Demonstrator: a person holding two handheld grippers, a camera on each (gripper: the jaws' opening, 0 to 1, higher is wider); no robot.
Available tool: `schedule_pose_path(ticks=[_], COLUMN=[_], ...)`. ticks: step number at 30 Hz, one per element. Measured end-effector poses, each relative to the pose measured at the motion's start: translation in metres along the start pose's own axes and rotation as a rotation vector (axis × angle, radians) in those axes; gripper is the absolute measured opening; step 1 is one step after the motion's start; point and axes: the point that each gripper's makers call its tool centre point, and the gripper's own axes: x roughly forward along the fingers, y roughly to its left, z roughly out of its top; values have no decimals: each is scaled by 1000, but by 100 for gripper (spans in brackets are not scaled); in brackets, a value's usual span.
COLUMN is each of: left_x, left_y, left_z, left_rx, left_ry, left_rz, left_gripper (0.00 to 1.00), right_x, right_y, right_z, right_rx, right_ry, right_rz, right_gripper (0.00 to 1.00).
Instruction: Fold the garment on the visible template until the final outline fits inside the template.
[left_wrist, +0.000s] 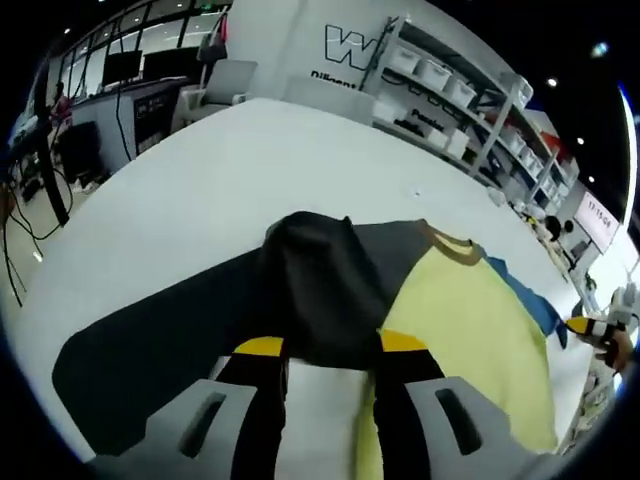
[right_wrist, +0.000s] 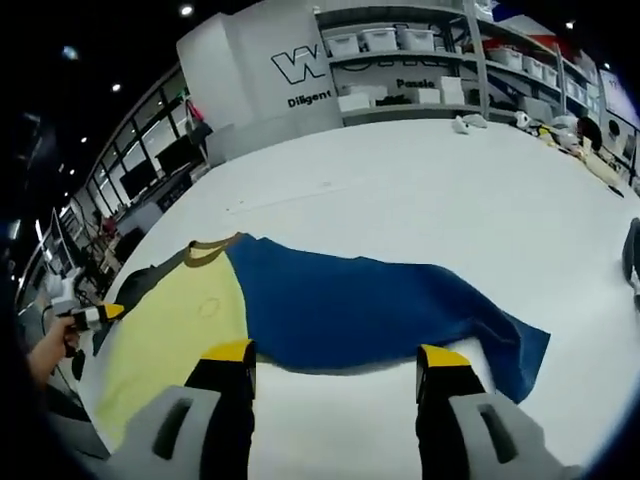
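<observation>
1. Yellow, blue and dark grey panels make up the garment (right_wrist: 300, 310), a long-sleeved shirt lying flat on the white table (right_wrist: 420, 190). It has an olive-brown collar (right_wrist: 205, 250) at the edge farthest from me.
2. Seen from my right gripper (right_wrist: 335, 360), the yellow panel lies to the left of the collar line and the blue panel with its long blue sleeve stretches away to the right, ending near my right jaw.
3. My right gripper's jaws stand spread apart just short of the garment's near edge, pinching nothing.
4. Seen from my left gripper (left_wrist: 330, 350), the dark grey sleeve (left_wrist: 320, 290) is folded up in a bunch beside the collar, over a black template mat (left_wrist: 150, 370) that lies on the table to the left of the garment.
5. My left gripper's jaws are spread, and their yellow tips sit right at the lower edge of the bunched grey sleeve; I cannot tell whether they touch the cloth.
6. Beyond the garment, past the far table edge, stand shelves (right_wrist: 420, 60) with white bins.
</observation>
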Motion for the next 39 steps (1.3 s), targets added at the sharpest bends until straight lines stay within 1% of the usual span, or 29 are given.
schedule_pose_path(ticks=[2,3,4,5,6,7,8,9,10,11,13,14,15,18,19,20,21,25,27,30,33,35,37,39], left_x=[4,5,6,7,7,8,8,8,8,8,9,9,9,10,10,10,9,7,7,6,5,3,4,5], left_y=[2,3,5,7,6,5,6,9,9,10,18,20,24,32,36,37,44,54,60,67,71,75,76,76], left_z=[2,2,1,1,3,3,5,8,11,12,17,18,20,24,25,25,26,29,30,29,29,31,30,30], left_rx=[11,25,43,60,106,81,97,106,119,120,160,165,171,168,195,202,217,208,205,210,204,204,207,198], left_ry=[-9,-5,-2,0,-1,-1,-1,-6,-5,-5,2,4,3,8,15,18,26,27,29,41,42,38,40,40], left_rz=[10,14,28,32,35,33,33,40,31,31,43,47,48,47,47,51,63,75,91,94,111,130,128,123], left_gripper=[18,9,1,2,1,1,1,1,1,1,1,1,1,1,1,1,1,1,1,1,1,1,1,1], right_x=[0,0,-1,-1,-2,-2,-2,-2,-2,-2,-2,-3,-4,-4,-4,-3,-3,-2,-1,4,5,5,8,8], right_y=[-12,-17,-26,-29,-40,-42,-54,-58,-65,-68,-75,-74,-76,-80,-81,-81,-83,-86,-87,-104,-105,-103,-102,-103], right_z=[3,4,4,5,7,8,10,9,9,9,10,9,10,9,9,8,7,6,5,4,1,-1,-5,-7], right_rx=[-15,-17,-21,-24,-28,-27,-27,-30,-26,-21,-14,-10,13,29,29,33,46,73,79,79,82,84,68,73], right_ry=[-5,-4,-2,-2,-7,-9,-6,-1,3,7,3,2,-2,0,0,2,7,7,13,37,45,51,71,81], right_rz=[-28,-37,-64,-72,-92,-96,-119,-128,-140,-146,-154,-155,-154,-159,-161,-161,-165,-165,-170,-201,-209,-211,-215,-222], right_gripper=[64,64,64,64,64,63,63,63,62,62,62,62,62,62,61,61,61,60,59,57,53,48,45,43])
